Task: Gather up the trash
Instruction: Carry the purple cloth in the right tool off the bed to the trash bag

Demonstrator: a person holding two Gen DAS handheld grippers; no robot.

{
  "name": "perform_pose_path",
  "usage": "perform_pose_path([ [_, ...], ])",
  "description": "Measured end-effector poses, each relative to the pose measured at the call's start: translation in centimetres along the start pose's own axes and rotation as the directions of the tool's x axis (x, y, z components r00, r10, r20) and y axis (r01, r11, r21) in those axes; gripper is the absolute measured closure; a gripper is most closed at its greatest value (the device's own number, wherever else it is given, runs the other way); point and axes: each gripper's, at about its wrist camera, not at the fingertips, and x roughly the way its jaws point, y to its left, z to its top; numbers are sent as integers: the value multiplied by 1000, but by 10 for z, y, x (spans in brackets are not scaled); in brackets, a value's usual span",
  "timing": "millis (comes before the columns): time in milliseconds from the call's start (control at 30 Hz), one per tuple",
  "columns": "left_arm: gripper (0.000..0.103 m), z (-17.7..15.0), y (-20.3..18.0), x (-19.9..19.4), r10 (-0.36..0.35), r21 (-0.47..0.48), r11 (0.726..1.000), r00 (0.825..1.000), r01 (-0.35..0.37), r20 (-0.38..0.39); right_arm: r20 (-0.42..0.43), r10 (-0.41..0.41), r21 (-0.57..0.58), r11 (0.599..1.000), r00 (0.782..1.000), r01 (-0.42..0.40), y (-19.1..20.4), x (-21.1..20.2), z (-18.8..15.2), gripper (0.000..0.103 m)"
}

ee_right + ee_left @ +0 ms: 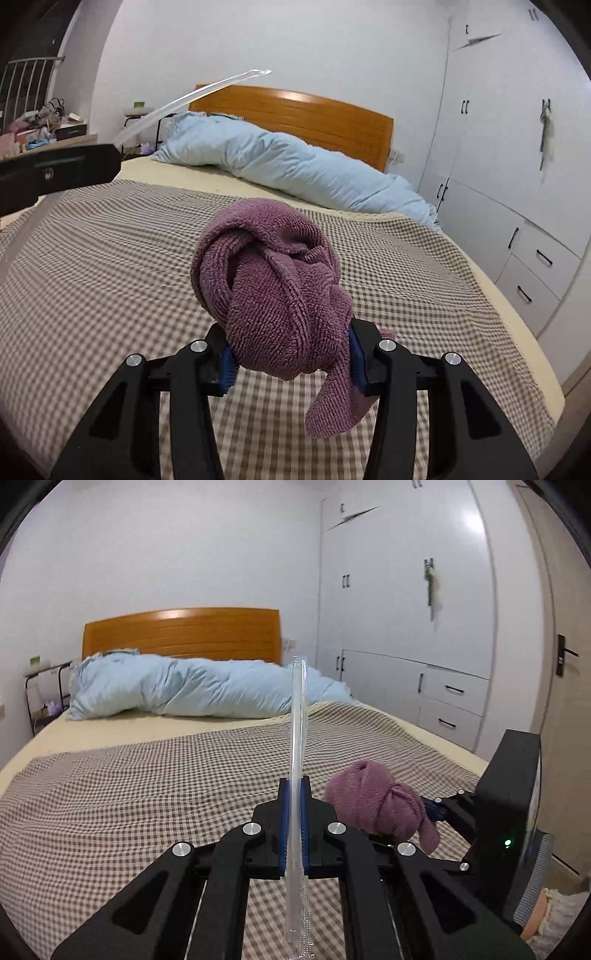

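Note:
My left gripper (294, 794) is shut on a long clear plastic wrapper (298, 716) that stands up between its blue pads, above the checked bedcover. The wrapper also shows in the right wrist view (184, 101), slanting up from the left gripper's black finger (74, 166). My right gripper (291, 354) is shut on a bunched purple towel (273, 280), held above the bed. The towel (376, 801) and the right gripper (436, 810) also show at the right of the left wrist view.
A bed with a brown checked cover (147, 794) fills the foreground. A light blue duvet (192, 686) lies by the wooden headboard (181, 635). White wardrobes and drawers (443, 686) stand at the right. A bedside stand (44, 686) is at the left.

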Motion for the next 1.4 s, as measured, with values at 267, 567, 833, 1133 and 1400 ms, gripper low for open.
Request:
perform_pose_path([
  [267,100,-10,-27,-68,-53,28,998,999,53,6,33,13,15,1000,999,-13,2,-74,-14,57],
  [567,100,-40,-58,-127,-145,71,987,989,146,-18,35,25,22,999,999,-25,0,-143,-51,57],
  [833,100,-81,-78,-161,-223,106,968,973,228,-63,-11,43,30,999,999,-43,-4,-180,-93,57],
  [1133,100,-140,-91,-172,-315,93,938,934,333,-167,-109,91,59,995,990,-85,3,-204,-152,57],
  [1400,100,-194,-97,-170,-363,70,917,893,394,-266,-212,141,93,988,967,-123,11,-205,-196,57],
])
